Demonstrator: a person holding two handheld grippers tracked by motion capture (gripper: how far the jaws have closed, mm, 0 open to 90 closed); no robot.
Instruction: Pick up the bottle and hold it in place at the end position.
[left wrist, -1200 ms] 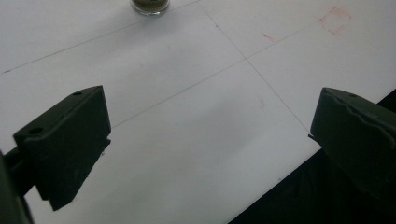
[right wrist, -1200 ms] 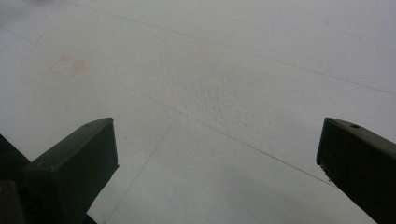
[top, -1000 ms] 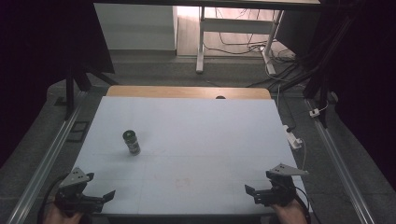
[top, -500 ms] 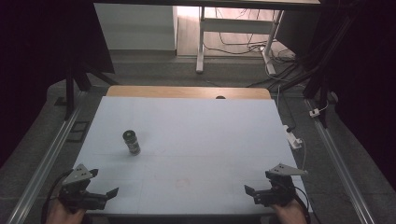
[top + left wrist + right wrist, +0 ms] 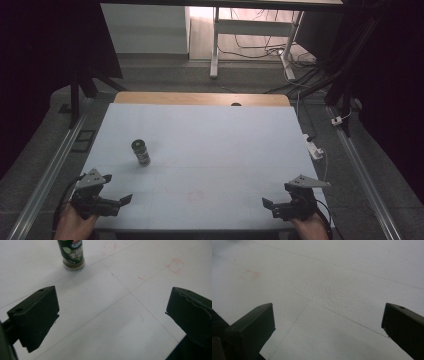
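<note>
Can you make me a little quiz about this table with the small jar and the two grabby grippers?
1. True or false: the jar stands upright on the white table.
2. Which gripper is nearer the jar: A) the left gripper, B) the right gripper?
3. Fill in the gap: both grippers have their jaws ____ and hold nothing.

Key
1. True. In the high view the jar stands on its base with its dark cap on top, apart from both grippers.
2. A. The jar is on the left half of the table, ahead of the left gripper.
3. Open. In each gripper view, bare table shows between the two black jaws.
</note>
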